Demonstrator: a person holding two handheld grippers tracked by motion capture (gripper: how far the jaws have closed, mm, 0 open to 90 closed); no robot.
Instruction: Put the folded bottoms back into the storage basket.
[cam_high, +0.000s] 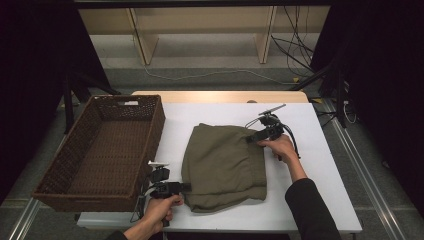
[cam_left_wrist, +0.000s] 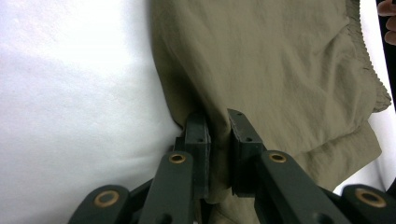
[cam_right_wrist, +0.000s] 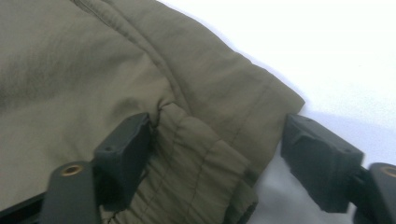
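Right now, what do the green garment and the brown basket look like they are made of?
Garment: seemingly a thin woven fabric, cotton or a synthetic blend, matte olive; it creases softly and has stitched seams and a gathered hem. Basket: apparently wicker or rattan, dark brown, with a visible woven weave along its walls.

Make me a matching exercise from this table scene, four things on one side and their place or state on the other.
1. wicker basket
2. olive garment
3. left hand-held gripper
4. right hand-held gripper

A. folded at the table's middle
B. jaws wide, straddling a corner of the cloth
C. empty, at the table's left
D. jaws pinched on the cloth's edge

Pairs: 1-C, 2-A, 3-D, 4-B
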